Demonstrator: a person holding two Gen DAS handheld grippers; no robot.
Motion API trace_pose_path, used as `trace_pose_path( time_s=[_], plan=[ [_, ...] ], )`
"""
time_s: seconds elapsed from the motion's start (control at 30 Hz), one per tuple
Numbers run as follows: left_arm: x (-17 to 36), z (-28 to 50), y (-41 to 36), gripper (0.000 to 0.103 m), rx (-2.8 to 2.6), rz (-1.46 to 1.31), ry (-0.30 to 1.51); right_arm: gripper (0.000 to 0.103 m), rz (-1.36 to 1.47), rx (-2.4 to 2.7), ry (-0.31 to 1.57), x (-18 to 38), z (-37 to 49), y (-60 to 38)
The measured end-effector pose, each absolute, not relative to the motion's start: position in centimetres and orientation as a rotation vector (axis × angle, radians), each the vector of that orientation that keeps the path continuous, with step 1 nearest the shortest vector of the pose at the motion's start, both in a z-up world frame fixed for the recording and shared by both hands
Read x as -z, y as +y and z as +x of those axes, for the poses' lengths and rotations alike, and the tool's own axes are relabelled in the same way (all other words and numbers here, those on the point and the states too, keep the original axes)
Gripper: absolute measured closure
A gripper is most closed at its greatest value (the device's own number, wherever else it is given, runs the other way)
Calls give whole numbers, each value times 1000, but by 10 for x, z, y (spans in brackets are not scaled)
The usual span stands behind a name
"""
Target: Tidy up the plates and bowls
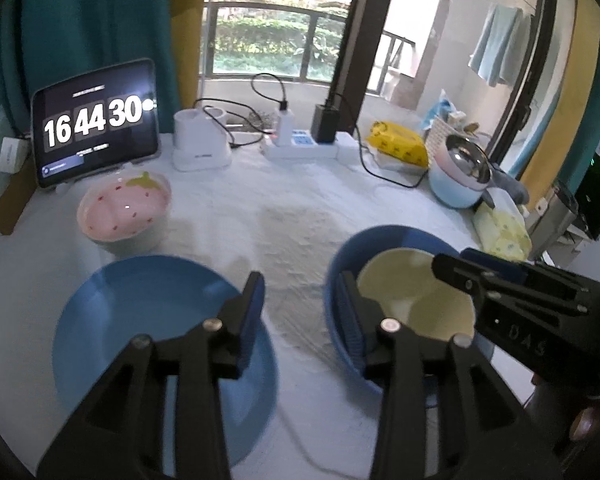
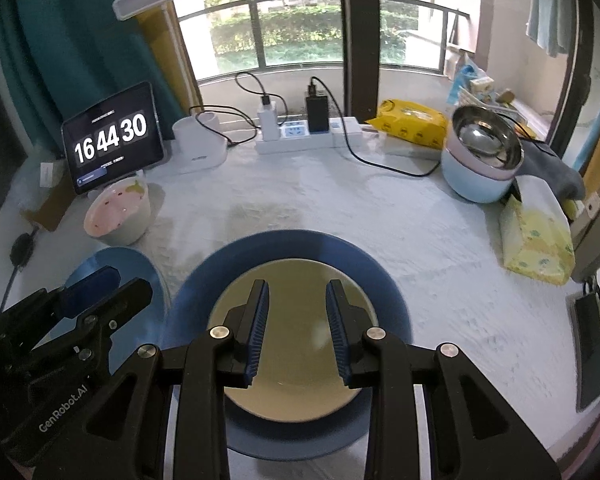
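A light blue plate [image 1: 140,320] [image 2: 140,264] lies at the near left of the white table. To its right a dark blue dish [image 1: 340,264] [image 2: 292,248] holds a cream dish [image 1: 404,288] [image 2: 296,292]. My left gripper [image 1: 302,312] [image 2: 124,280] hangs open over the gap between the two, with only table showing between its fingers. My right gripper [image 2: 298,320] [image 1: 456,262] is open above the cream dish and holds nothing. A pink strawberry-patterned bowl [image 1: 124,212] [image 2: 118,212] stands further back on the left.
A stack of steel-lined pastel bowls [image 1: 460,172] [image 2: 480,152] stands at the back right. A tablet clock [image 1: 96,120], a white lamp base [image 1: 202,144], a power strip [image 1: 300,148] with cables, yellow wipes [image 1: 400,142] and a tissue pack [image 2: 536,240] line the far and right edges.
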State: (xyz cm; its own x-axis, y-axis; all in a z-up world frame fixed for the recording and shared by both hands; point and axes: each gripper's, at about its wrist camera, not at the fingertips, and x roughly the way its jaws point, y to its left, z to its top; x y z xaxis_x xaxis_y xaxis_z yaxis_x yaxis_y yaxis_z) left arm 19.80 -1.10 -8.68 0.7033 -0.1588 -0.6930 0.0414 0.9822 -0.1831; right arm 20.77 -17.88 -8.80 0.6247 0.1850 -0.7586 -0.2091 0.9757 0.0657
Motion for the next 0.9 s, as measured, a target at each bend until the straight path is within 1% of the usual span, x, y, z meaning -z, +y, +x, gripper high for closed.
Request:
trace_pose_path(
  time_s=[0.47, 0.53, 0.7, 0.77, 0.83, 0.9],
  plan=[
    [85, 201, 42, 62, 45, -203, 739, 72, -66, -274, 875, 89, 222, -130],
    [86, 201, 50, 59, 38, -214, 735, 72, -74, -279, 878, 89, 224, -123],
    [89, 205, 70, 55, 18, -237, 729, 72, -98, -290, 884, 91, 229, -103],
    [89, 206, 78, 52, 2, -231, 720, 72, -100, -293, 887, 92, 231, -97],
    [89, 207, 83, 46, -3, -235, 714, 72, -103, -293, 890, 93, 234, -91],
    [89, 208, 90, 44, -6, -243, 712, 72, -103, -297, 895, 94, 238, -84]
  ],
)
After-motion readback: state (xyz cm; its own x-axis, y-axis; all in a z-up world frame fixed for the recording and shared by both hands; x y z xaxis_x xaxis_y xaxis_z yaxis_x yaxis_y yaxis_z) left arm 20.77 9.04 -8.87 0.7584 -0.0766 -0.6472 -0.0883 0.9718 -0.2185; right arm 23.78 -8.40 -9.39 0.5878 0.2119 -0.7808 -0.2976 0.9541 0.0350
